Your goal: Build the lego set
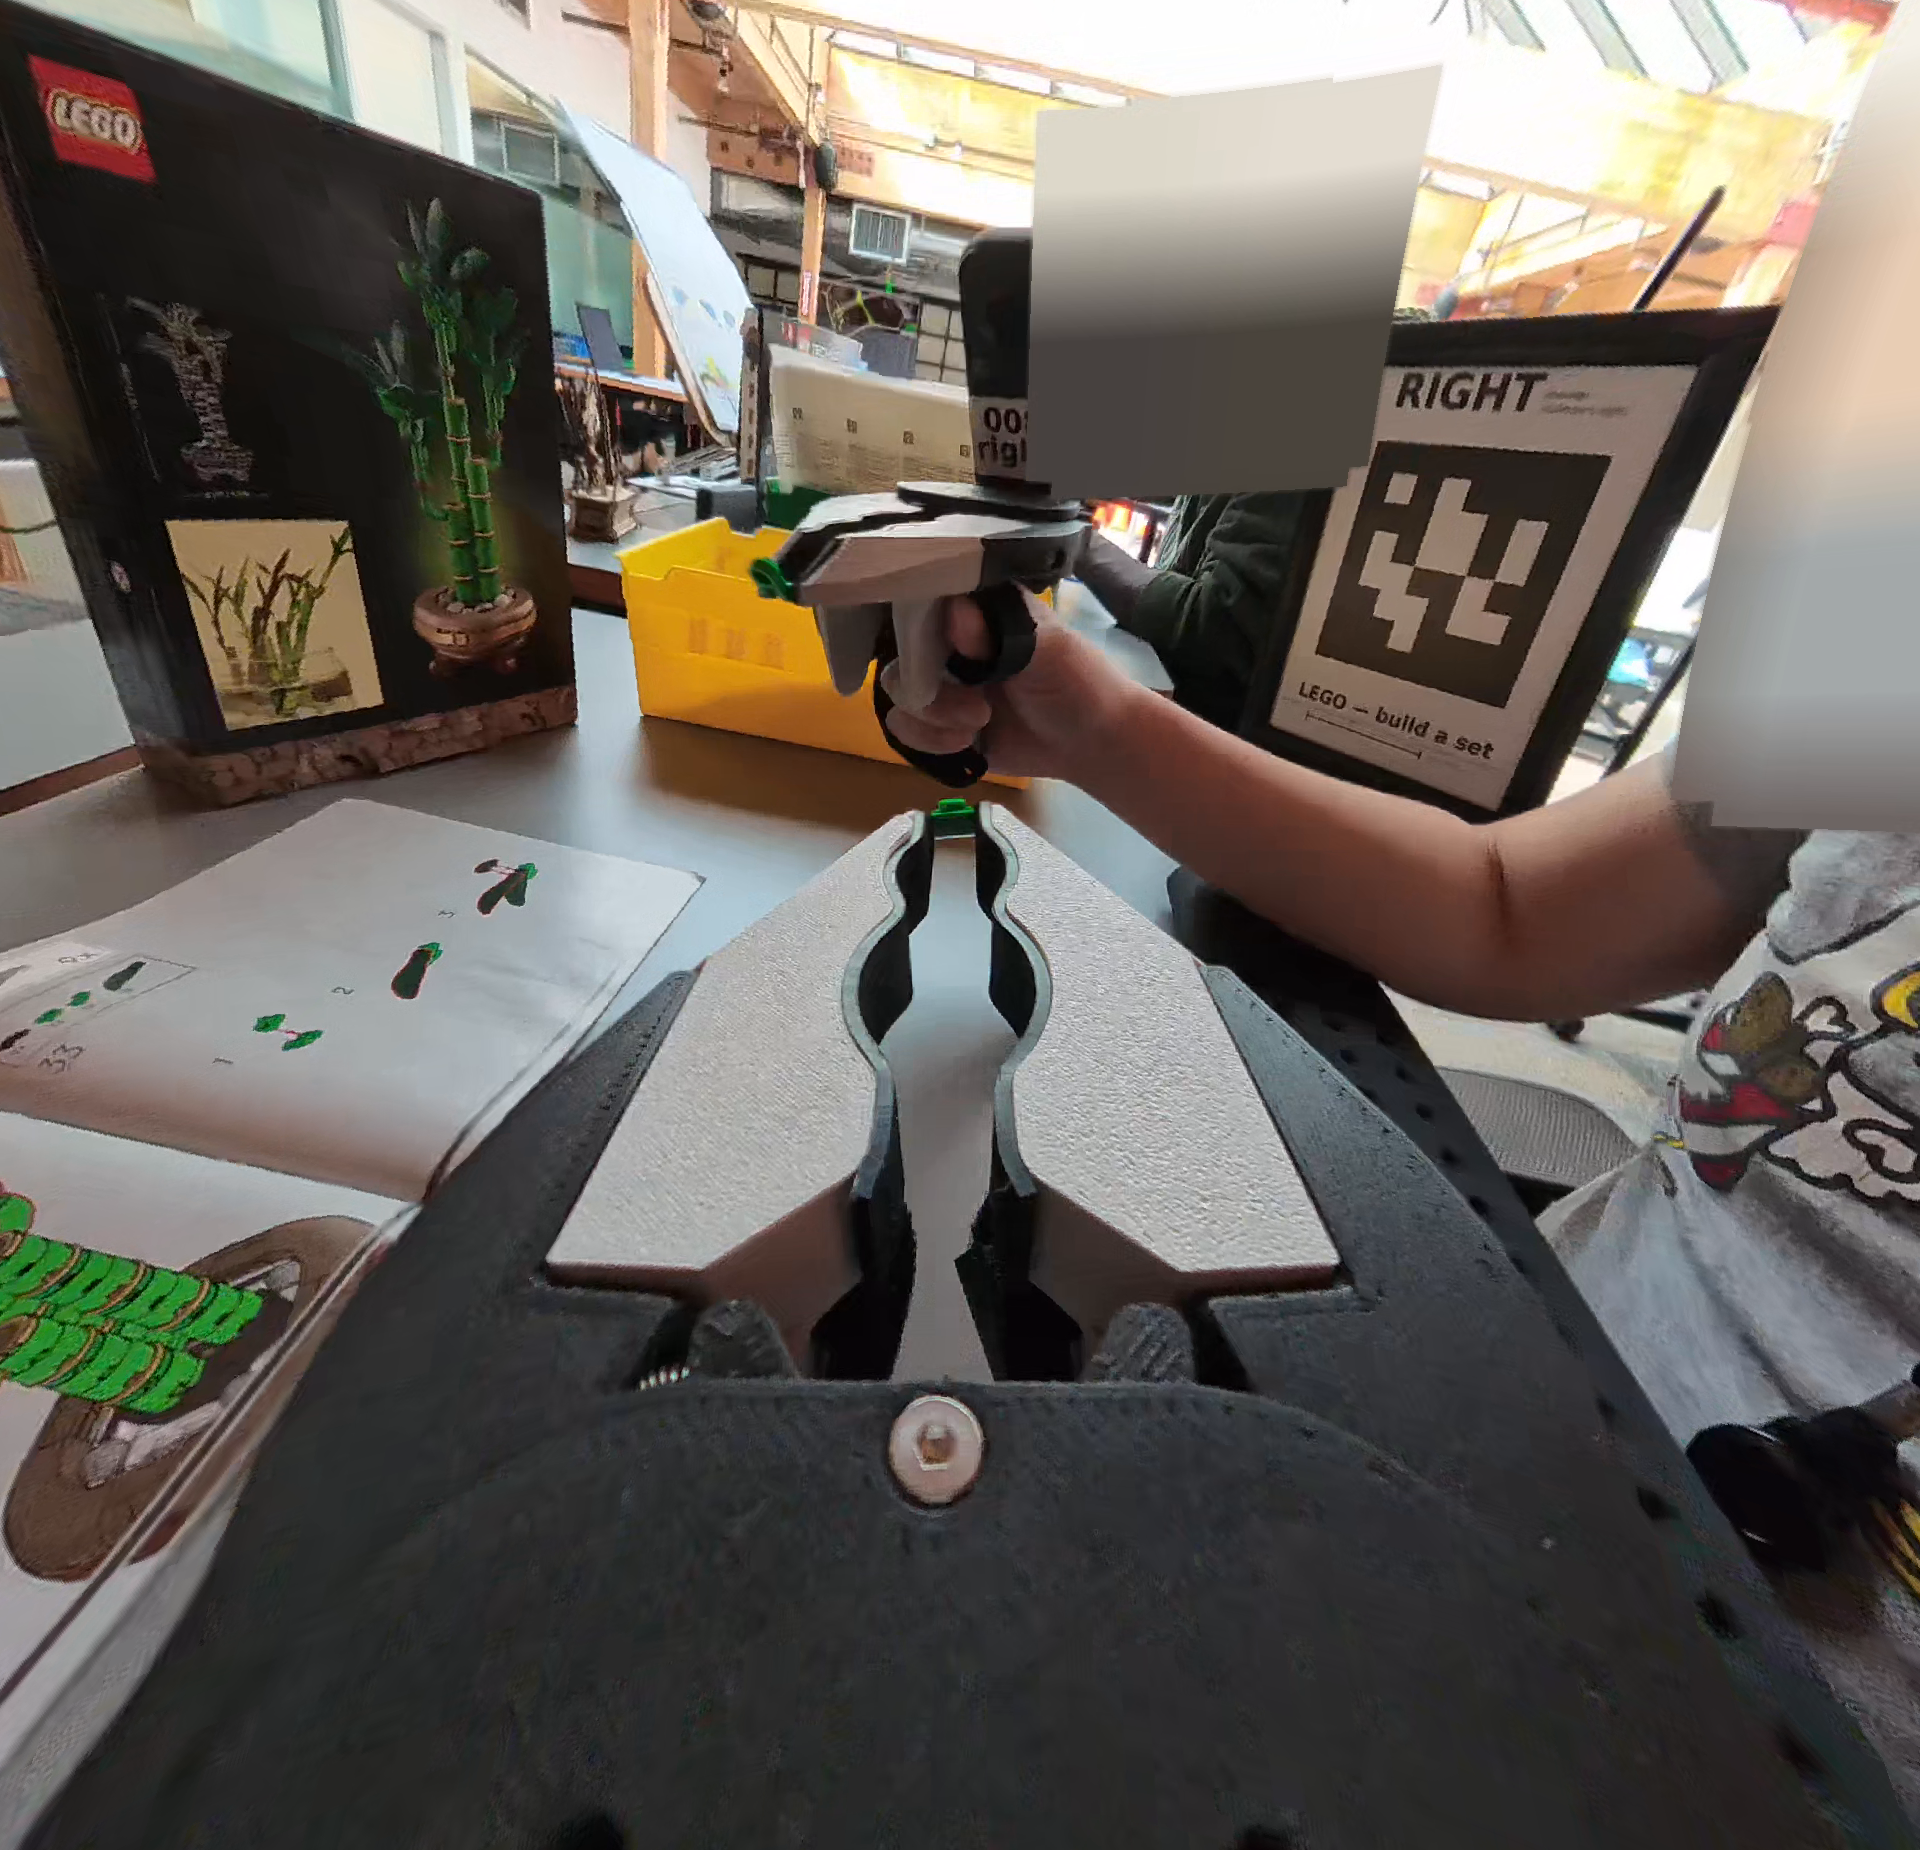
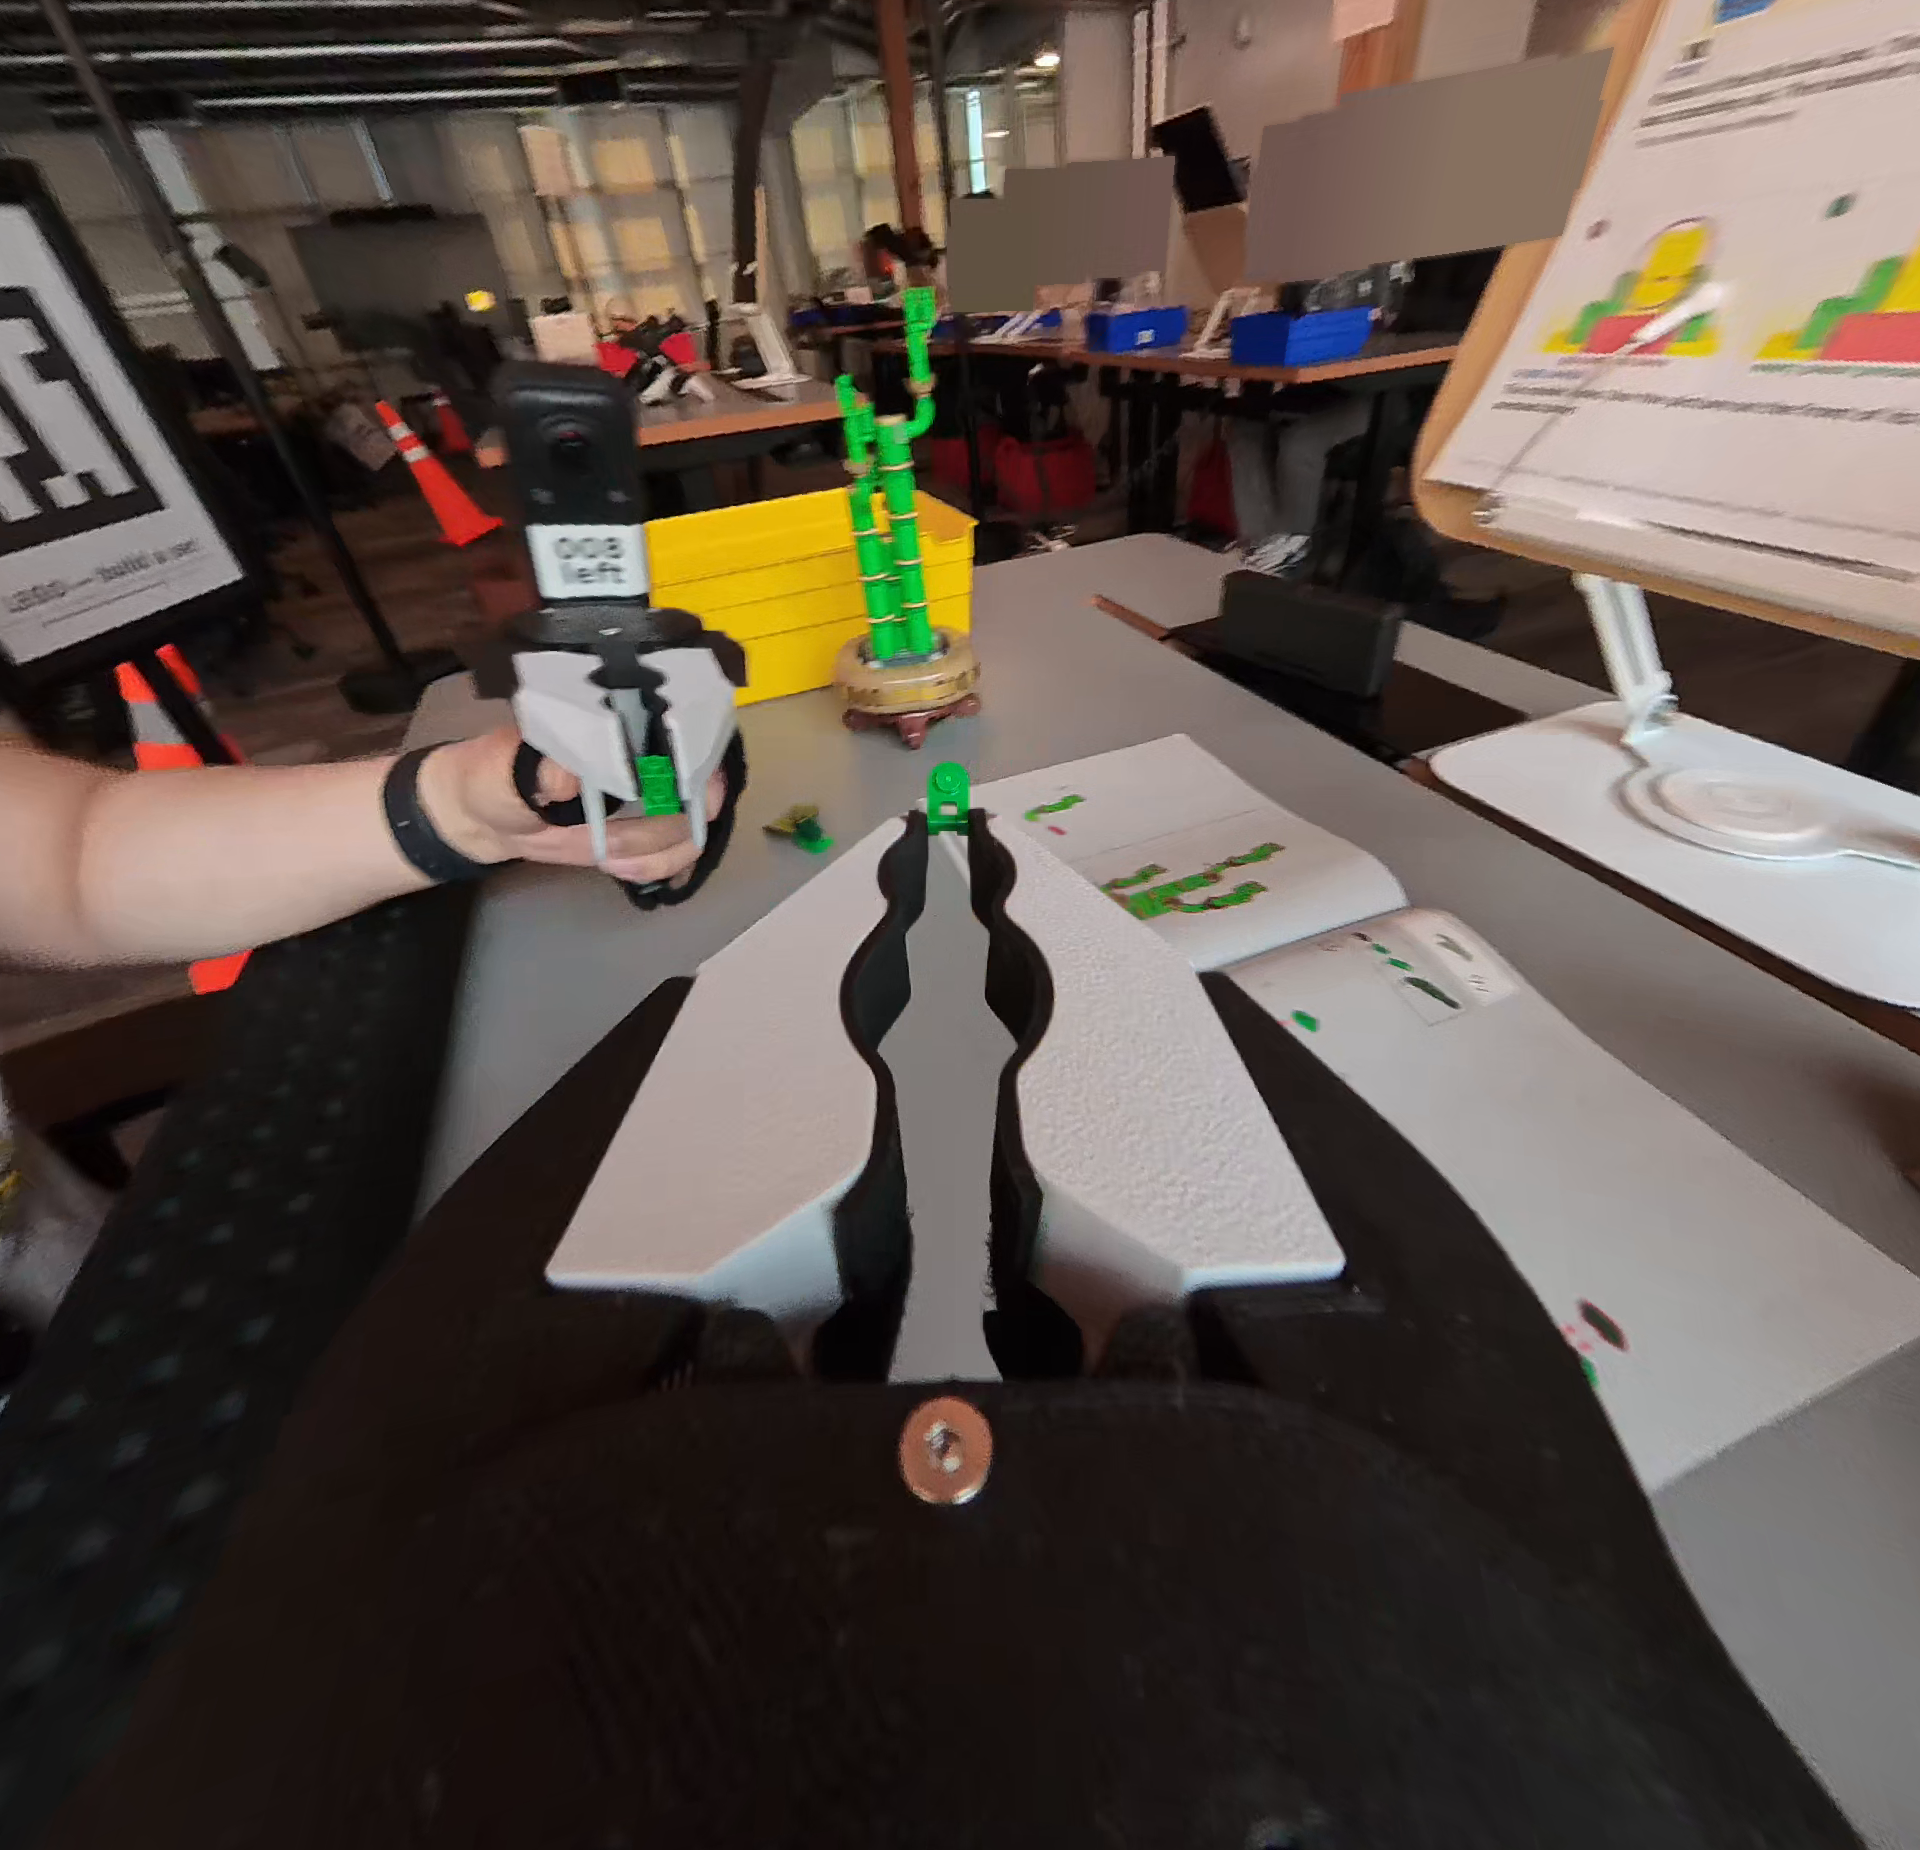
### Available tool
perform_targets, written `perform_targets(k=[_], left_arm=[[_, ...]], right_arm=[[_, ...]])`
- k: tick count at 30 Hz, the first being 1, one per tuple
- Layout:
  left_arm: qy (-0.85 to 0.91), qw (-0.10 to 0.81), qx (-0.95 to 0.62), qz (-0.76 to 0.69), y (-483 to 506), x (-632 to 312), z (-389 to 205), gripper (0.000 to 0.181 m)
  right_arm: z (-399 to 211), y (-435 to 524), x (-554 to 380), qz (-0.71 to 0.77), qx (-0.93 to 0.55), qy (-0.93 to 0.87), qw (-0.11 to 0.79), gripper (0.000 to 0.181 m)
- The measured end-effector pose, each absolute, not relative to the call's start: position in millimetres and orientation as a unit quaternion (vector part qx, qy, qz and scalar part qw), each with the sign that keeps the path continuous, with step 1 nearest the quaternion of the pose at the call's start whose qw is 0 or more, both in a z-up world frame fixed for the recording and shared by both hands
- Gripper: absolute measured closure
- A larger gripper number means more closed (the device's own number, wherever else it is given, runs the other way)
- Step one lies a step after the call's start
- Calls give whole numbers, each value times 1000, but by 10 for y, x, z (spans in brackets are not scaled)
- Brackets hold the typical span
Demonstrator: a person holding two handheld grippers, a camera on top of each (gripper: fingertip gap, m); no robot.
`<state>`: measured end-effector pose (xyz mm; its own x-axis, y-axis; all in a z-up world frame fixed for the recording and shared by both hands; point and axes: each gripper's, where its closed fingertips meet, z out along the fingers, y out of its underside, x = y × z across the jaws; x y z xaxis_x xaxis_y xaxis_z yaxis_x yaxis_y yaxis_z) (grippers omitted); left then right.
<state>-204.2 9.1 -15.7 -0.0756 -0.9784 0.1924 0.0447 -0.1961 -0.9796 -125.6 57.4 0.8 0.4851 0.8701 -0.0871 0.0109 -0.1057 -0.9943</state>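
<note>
My left gripper (image 1: 952, 826) is shut on a small green brick stack (image 1: 952, 815), held above the grey table; the same gripper (image 2: 655, 798) and stack (image 2: 657, 786) show in the right wrist view, pointing down. My right gripper (image 2: 943, 826) is shut on a small green hinge piece (image 2: 945, 798); it also shows in the left wrist view (image 1: 771, 579) with the green piece (image 1: 767, 576) at its tips. The partly built green bamboo model (image 2: 894, 533) stands upright in its tan pot on the table. A few loose green pieces (image 2: 800, 826) lie on the table.
An open instruction booklet (image 1: 343, 979) (image 2: 1195, 865) lies on the table. The black set box (image 1: 281, 418) stands at the back left, a yellow bin (image 1: 717, 637) (image 2: 769, 574) behind. A marker sign (image 1: 1455, 564) stands on the right. A white stand base (image 2: 1714, 803) carries a clipboard. Spacing between my two grippers at the tips: around 10 cm.
</note>
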Motion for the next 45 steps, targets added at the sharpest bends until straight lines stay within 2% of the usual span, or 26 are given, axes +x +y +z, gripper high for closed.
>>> perform_targets(k=[12,26,45], left_arm=[[508,424,-492,-566,-56,-1970,-298,175],[507,442,-464,-577,-185,-1938,-190,175],[495,418,-477,-594,-197,-1916,-207,175]], right_arm=[[-204,-33,-1840,349,-603,-524,490,175],[-177,-161,-1912,382,-610,-522,458,175],[-262,-143,-1925,408,-632,-506,423,175]])
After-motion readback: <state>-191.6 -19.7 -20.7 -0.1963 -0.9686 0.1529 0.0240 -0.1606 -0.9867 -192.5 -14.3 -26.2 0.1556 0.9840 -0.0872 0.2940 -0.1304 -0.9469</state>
